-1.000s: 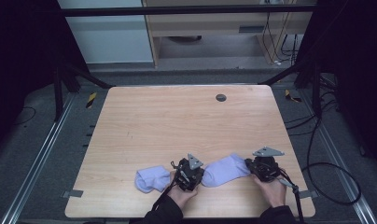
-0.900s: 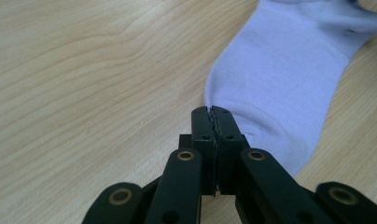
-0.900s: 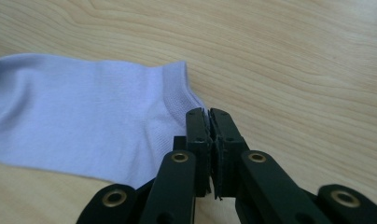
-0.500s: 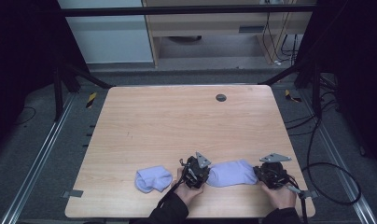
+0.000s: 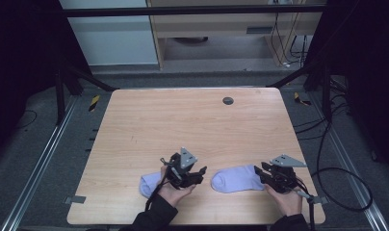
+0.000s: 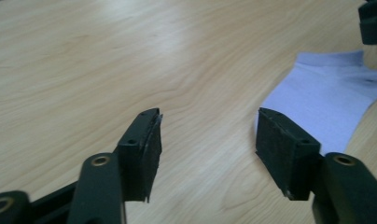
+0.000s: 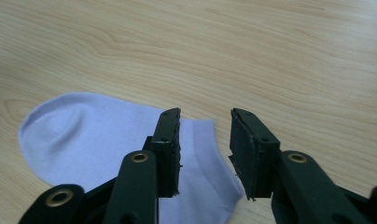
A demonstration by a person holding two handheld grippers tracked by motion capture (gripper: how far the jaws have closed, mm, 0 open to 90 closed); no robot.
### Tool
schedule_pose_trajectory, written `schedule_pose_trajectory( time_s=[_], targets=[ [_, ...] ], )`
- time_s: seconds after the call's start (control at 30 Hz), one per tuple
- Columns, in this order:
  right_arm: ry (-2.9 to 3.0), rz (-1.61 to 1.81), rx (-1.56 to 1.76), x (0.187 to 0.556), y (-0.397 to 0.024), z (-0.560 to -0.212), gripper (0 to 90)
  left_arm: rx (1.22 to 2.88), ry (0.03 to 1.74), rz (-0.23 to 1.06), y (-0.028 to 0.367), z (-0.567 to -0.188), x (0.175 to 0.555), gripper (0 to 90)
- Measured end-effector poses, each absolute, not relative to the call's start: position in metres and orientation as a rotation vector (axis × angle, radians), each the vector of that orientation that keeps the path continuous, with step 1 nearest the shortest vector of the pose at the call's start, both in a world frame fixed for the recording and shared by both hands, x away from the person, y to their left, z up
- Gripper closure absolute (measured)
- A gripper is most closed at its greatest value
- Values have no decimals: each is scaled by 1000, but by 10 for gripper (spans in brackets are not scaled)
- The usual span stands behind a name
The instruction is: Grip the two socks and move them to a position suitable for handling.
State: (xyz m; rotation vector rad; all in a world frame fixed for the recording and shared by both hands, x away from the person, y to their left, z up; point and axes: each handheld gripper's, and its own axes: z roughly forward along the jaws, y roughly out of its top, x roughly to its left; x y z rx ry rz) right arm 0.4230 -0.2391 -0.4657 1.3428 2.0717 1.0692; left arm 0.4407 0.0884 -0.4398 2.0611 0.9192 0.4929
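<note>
Two pale lilac socks lie near the table's front edge. One sock (image 5: 237, 179) (image 7: 98, 135) (image 6: 324, 100) lies flat between the two grippers, toe to the left. The other sock (image 5: 148, 185) is partly hidden under the person's left hand. My left gripper (image 5: 200, 173) (image 6: 207, 122) is open just left of the flat sock's toe, with bare wood between its jaws. At the sock's cuff end, my right gripper (image 5: 261, 172) (image 7: 205, 116) is open, its jaws standing just above the cuff and holding nothing.
The wooden table (image 5: 192, 125) has a round dark grommet (image 5: 227, 100) near its far edge. A black cable (image 5: 342, 190) loops off the right side of the table. A shelf unit (image 5: 231, 29) stands beyond the far edge.
Both grippers held the right-hand sock and drew it right and toward the front edge. Now both have let go, the left gripper has backed off left, and the sock lies flat.
</note>
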Motion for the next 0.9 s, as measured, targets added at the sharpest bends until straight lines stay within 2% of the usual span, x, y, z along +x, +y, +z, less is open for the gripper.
schedule_pose_trajectory(
  time_s=[0.27,0.5,0.9],
  targets=[
    [2112,1142,1296,426,-218,-459,553,1990,1038,545,151,-429,441,336],
    [2162,1174,1235,427,-196,-452,514,1958,1108,555,192,-432,434,328],
    [2250,1244,1127,429,-145,-440,495,1913,1194,578,236,-442,427,383]
  ],
)
